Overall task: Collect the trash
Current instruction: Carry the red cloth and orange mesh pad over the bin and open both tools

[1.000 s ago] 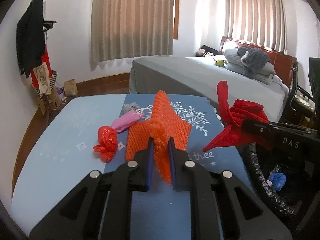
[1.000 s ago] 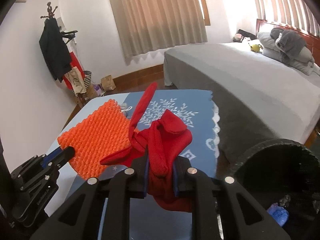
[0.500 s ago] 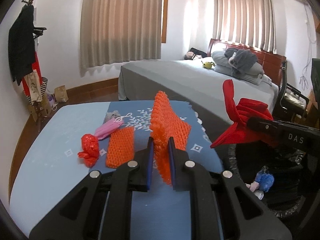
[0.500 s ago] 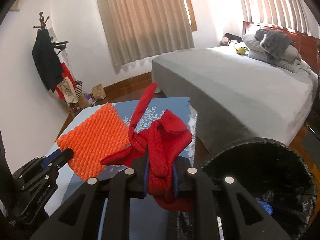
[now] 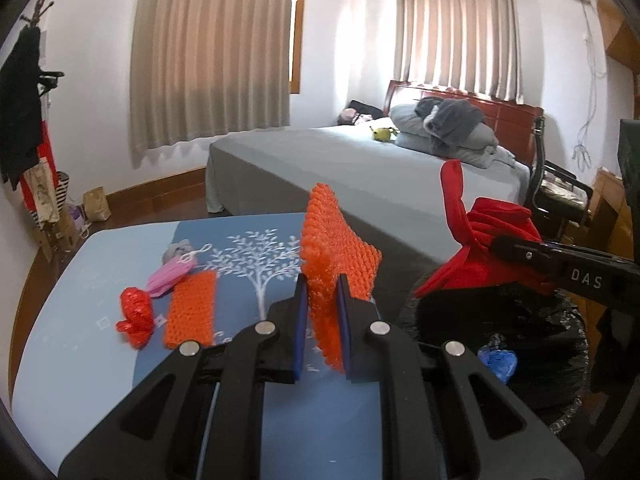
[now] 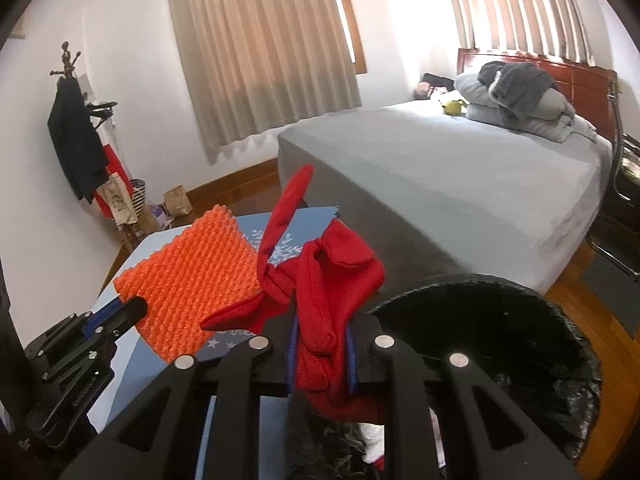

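My left gripper [image 5: 323, 312] is shut on an orange foam net [image 5: 336, 256], held upright above the right edge of the blue table [image 5: 72, 360]. My right gripper [image 6: 322, 344] is shut on a knotted red cloth [image 6: 332, 284] over the rim of the black-lined trash bin [image 6: 500, 320]. In the left wrist view the red cloth [image 5: 480, 248] hangs over the trash bin [image 5: 520, 328], which holds a blue scrap [image 5: 498, 362]. In the right wrist view the orange net [image 6: 192, 280] and the left gripper [image 6: 132, 310] show at the left.
On the table lie a second orange net [image 5: 192, 312], a crumpled red bag [image 5: 134, 316], a pink mask [image 5: 172, 274] and a grey scrap [image 5: 178, 249]. A grey bed [image 5: 340, 168] stands behind, a chair [image 5: 560, 196] at the right, a coat rack [image 5: 24, 120] at the left.
Both grippers have moved right and slightly up with their loads, from over the table to the bin. The bin has come further into both views.
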The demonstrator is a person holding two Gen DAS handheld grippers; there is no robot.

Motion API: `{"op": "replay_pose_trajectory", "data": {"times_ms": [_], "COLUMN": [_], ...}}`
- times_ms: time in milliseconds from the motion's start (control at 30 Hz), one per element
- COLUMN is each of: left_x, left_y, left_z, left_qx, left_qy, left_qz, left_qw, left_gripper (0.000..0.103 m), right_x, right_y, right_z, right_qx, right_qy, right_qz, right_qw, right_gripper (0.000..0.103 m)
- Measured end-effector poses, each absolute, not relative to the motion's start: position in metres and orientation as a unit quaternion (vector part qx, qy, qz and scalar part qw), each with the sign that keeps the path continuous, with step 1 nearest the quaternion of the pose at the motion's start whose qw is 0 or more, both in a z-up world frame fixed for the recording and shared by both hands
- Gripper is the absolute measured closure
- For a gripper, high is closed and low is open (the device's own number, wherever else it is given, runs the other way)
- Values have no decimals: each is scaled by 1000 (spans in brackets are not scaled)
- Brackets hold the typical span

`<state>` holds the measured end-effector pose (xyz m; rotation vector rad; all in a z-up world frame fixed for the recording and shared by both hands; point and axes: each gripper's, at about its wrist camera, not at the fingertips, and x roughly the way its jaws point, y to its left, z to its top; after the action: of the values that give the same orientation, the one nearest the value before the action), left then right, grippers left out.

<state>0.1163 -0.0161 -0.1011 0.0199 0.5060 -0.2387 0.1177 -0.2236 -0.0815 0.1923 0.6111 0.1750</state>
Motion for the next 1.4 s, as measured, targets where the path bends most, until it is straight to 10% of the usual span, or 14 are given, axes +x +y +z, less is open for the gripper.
{"op": "replay_pose_trajectory", "data": {"times_ms": [1067,1133,1200,1400], "left_x": [119,122,125,123], "left_y": [-146,-149,-151,-148], "left_z": [-123,-127,-131,-134], "left_qx": [57,55,50,51], "left_qy": [276,285,293,290], "left_qz": [-260,-266,-268,-258], "left_qw": [924,919,916,920], "left_gripper": [88,83,56,45], "right_x": [69,68,66,60], "right_y": [-334,-340,-343,-351], "right_z": [-114,-117,-119,-121], "right_qx": [131,132,134,135], "right_qy": [332,335,336,331], "right_qz": [-45,-50,-55,-67], "right_qw": [933,932,931,931], "right_gripper": [74,63,59,39]}}
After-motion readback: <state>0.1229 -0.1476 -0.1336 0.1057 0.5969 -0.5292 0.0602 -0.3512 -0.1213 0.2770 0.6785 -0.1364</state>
